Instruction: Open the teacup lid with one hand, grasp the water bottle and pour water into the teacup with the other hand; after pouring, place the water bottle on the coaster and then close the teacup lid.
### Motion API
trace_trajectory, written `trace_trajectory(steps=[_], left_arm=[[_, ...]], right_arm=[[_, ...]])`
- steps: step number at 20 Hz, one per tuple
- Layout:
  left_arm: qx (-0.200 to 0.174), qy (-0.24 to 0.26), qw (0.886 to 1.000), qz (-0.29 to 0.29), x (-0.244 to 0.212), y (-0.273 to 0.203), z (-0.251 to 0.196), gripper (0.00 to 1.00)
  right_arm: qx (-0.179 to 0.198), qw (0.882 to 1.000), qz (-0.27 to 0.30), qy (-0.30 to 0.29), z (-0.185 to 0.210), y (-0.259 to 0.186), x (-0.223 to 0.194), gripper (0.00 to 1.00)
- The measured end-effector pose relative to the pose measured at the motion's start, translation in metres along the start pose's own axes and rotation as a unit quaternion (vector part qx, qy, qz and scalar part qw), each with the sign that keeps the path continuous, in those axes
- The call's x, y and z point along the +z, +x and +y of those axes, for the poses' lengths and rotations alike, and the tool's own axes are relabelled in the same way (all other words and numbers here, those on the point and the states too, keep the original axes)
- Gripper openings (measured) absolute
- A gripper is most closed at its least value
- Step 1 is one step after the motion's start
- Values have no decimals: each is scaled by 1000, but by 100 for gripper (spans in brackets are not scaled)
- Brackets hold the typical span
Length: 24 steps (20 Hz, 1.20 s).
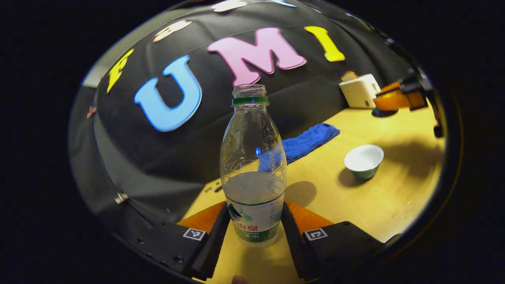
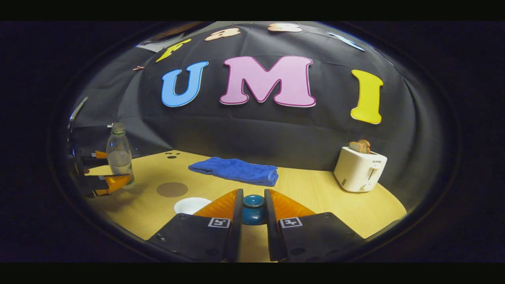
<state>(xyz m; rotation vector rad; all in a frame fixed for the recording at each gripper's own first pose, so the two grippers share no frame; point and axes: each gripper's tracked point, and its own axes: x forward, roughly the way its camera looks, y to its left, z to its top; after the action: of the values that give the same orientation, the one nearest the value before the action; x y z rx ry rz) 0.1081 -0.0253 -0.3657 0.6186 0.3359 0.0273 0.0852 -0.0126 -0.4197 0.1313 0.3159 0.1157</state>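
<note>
Left gripper [image 1: 252, 221] pinches the upright water bottle [image 1: 252, 165]; right gripper [image 2: 252, 215] clamps the lid [image 2: 253, 209]; tilt the bottle slowly over the open teacup [image 1: 363, 159]

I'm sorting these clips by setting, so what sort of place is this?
Probably a staged booth set up like a kitchen or tea table, not a real home: a black cloth wall backs a wooden table holding a toaster, a blue towel and a water bottle.
</note>
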Motion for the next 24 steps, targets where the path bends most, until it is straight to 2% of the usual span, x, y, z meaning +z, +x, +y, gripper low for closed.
trace_trajectory(steps=[2, 3, 4, 5, 6, 8, 9, 12, 13, 14, 15, 19, 20, 21, 24], left_arm=[[1, 46, 999, 2, 4, 6, -2, 75], [-1, 63, 998, 8, 5, 9, -3, 75], [-2, 83, 996, 14, 4, 15, -3, 75], [-1, 107, 994, 21, 4, 19, -3, 70], [2, 135, 990, 28, 5, 22, -2, 75], [11, 188, 981, 35, 7, 27, -2, 75], [15, 214, 976, 33, 10, 30, -1, 75], [19, 276, 961, 16, 22, 36, -4, 75], [17, 289, 957, 13, 24, 38, -8, 75], [15, 300, 954, 10, 25, 41, -11, 75], [15, 313, 950, 8, 28, 45, -12, 75], [29, 373, 928, 0, 31, 51, -13, 75], [29, 380, 924, 2, 27, 53, -14, 75], [31, 390, 920, 3, 26, 54, -14, 75], [52, 425, 903, -8, 30, 58, -13, 75]], right_arm=[[-2, 1000, -2, -4, -7, 0, 0, 35], [-3, 1000, -4, -5, -10, -1, 1, 30], [-3, 1000, -6, -4, -13, -3, 1, 31], [-4, 1000, -6, -5, -16, -4, 1, 31], [-3, 1000, -7, -6, -18, -4, 0, 30], [-6, 1000, -9, -12, -24, -5, 0, 30], [-6, 1000, -9, -14, -27, -5, -1, 35], [-5, 1000, -9, -16, -35, -3, -5, 30], [-7, 1000, -9, -18, -38, -3, -5, 30], [-7, 1000, -8, -19, -41, -1, -7, 35], [-9, 1000, -9, -21, -43, -1, -7, 30], [-9, 999, -12, -28, -50, 1, -8, 30], [-9, 999, -11, -30, -51, 2, -9, 26], [-9, 999, -9, -31, -53, 3, -9, 30], [-9, 999, -11, -38, -55, 3, -7, 30]])
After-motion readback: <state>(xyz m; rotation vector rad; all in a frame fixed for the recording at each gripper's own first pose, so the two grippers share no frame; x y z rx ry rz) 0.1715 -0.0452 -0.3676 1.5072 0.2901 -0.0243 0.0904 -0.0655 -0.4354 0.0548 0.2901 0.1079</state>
